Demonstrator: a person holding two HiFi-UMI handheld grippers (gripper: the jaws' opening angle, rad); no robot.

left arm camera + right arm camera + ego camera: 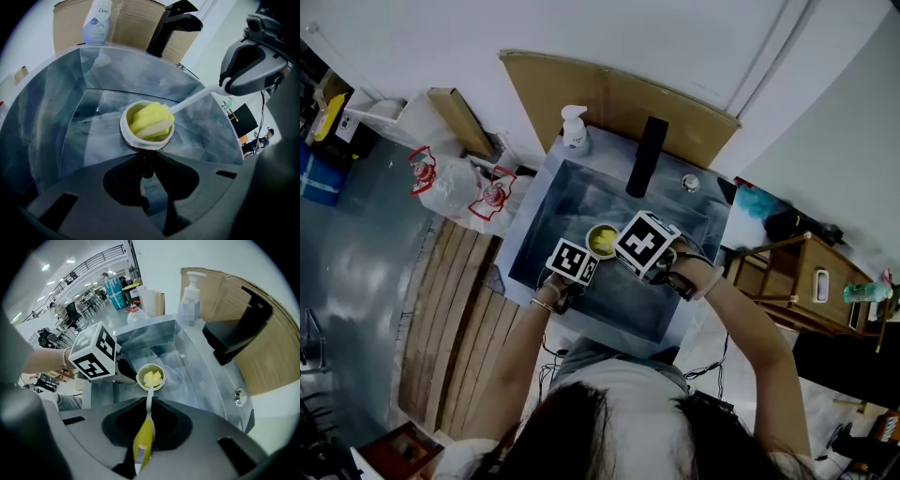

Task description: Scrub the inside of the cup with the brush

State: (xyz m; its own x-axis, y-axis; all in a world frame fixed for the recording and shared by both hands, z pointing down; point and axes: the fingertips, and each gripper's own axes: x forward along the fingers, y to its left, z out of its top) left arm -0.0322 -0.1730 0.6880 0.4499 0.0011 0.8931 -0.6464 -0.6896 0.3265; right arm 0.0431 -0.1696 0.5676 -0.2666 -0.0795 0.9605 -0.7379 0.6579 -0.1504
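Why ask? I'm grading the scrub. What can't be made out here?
Inside of the white cup: every view, filled by the yellow sponge head of the white-handled brush.
Which part of the cup the left gripper pinches: left gripper view, behind its jaws; head view, under the marker cube.
Whether the cup touches the grey sink: rim or jaws cover its base, every view.

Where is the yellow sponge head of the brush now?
The sponge head sits inside the cup, at the middle of the left gripper view, above the sink basin, with the black tap behind it.
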